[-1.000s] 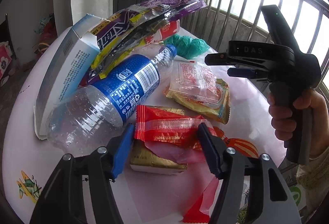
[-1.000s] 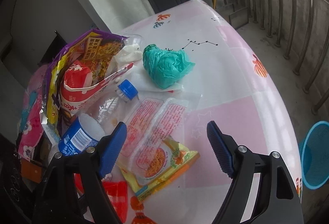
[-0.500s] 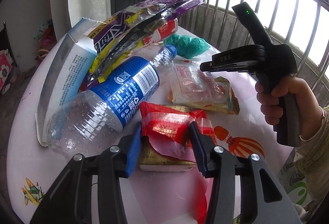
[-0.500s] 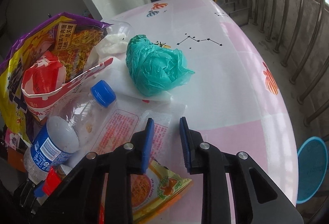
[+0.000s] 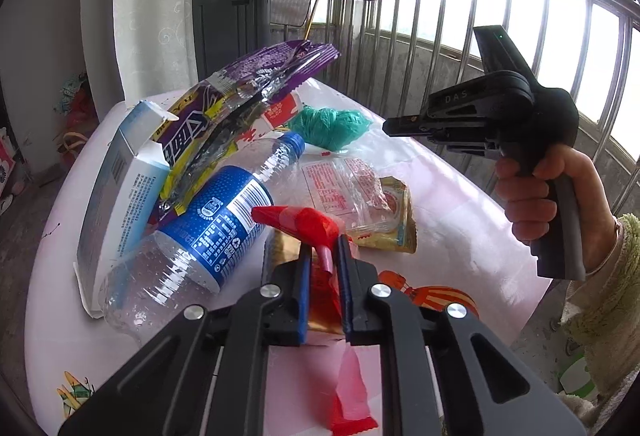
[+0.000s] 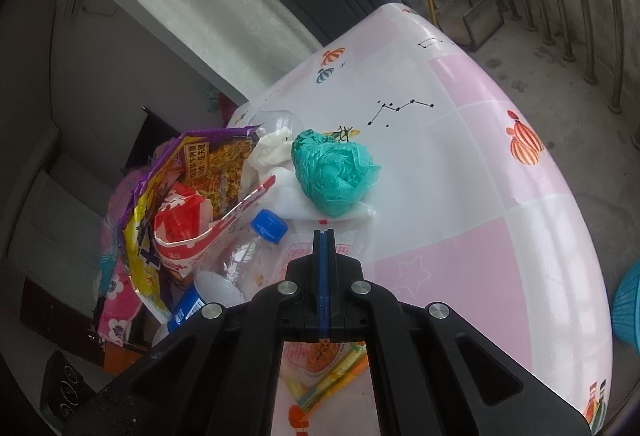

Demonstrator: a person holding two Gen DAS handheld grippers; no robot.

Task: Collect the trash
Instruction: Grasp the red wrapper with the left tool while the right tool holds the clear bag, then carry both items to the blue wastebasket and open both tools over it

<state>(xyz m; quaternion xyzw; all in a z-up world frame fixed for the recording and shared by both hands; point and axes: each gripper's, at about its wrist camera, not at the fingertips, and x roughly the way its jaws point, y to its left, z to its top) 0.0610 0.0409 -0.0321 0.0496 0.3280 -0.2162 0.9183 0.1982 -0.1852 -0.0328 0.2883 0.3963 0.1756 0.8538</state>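
My left gripper point(image 5: 322, 248) is closing its jaws, and the blue pads pinch a red snack wrapper point(image 5: 308, 222) whose tail hangs below them over the table. A plastic bottle with a blue label point(image 5: 208, 232) lies just left of it. In the right wrist view my right gripper point(image 6: 324, 234) is shut, pad against pad, with nothing between them. It hovers above a clear wrapper point(image 6: 298, 254) and short of a crumpled teal bag point(image 6: 332, 176). The left wrist view shows the right gripper point(image 5: 390, 127) held by a hand over the table.
A purple noodle bag point(image 5: 240, 96), a white and blue box point(image 5: 120, 188) and a yellow packet point(image 5: 396, 220) lie on the pink and white table point(image 6: 460, 268). A metal railing point(image 5: 520, 36) stands behind. A blue basket point(image 6: 628, 308) is on the floor at right.
The left jaws closed in on the red wrapper and raised it a little. The right jaws went from wide open to shut, and that gripper moved toward the teal bag.
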